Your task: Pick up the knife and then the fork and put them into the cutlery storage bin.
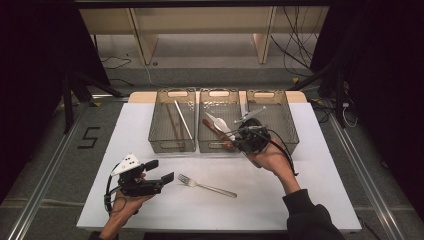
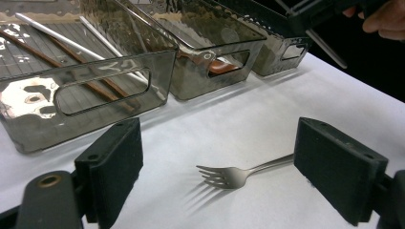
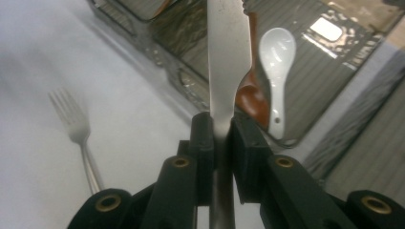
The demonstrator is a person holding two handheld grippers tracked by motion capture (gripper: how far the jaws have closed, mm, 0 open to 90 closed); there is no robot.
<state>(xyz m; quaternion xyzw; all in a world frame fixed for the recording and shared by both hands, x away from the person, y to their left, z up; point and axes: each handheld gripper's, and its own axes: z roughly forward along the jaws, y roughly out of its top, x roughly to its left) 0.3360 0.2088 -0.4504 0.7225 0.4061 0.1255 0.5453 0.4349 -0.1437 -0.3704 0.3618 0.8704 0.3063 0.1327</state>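
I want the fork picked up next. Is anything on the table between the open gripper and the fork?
Nothing visible is. The left gripper has its jaws open, and the fork lies on bare white table just ahead of them. The bins sit farther back.

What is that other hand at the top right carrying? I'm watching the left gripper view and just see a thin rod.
Observer: A knife. The right gripper is shut on it, with the blade sticking out past the jaws.
Operator: And what's the brown thing in the middle tray?
Observer: A brown spoon. A white spoon lies beside it in that middle tray.
Operator: Where is the knife heading?
Observer: I can't say, but from the high view its tip points over the right-hand tray.
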